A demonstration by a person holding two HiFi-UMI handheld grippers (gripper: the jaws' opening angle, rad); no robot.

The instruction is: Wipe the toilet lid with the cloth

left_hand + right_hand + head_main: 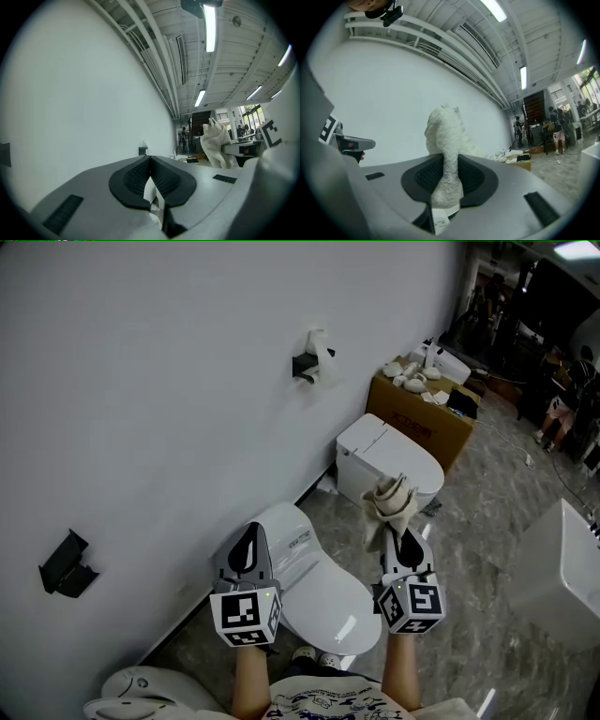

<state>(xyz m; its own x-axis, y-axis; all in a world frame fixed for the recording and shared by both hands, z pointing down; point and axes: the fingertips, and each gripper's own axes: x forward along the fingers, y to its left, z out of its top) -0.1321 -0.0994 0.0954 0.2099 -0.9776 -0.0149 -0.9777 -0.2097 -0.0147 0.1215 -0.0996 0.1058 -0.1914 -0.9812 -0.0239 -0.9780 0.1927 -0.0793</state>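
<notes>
The cloth [444, 140], white and fluffy, is pinched between the jaws of our right gripper [407, 546]. It bunches up past the jaw tips toward twelve o'clock and hangs clear of everything else. Our left gripper [249, 538] is level with it at nine o'clock. Its ribbed pads are pressed together at the tips with nothing held between them. Both grippers hover in the air, well apart from each other.

Below and between them is the toilet lid [326, 594], white, glossy and closed. In the head view the left gripper overlaps its ten o'clock side, and the right gripper stands off its three o'clock edge. The cloth does not touch the lid.

At seven o'clock, near our feet, part of another white fixture [141, 688] shows. On the white wall [169, 381] at nine o'clock sits a small black bracket [64, 564].

Beyond the lid, at one o'clock, stands a second toilet [386, 457], also closed. Just behind it in the same direction is a cardboard box [420, 423] with small white objects [411, 379] on top. At twelve o'clock a dark wall holder [312, 360] carries something white. At three o'clock a white cabinet [559, 568] stands on the grey marbled floor [487, 521].
</notes>
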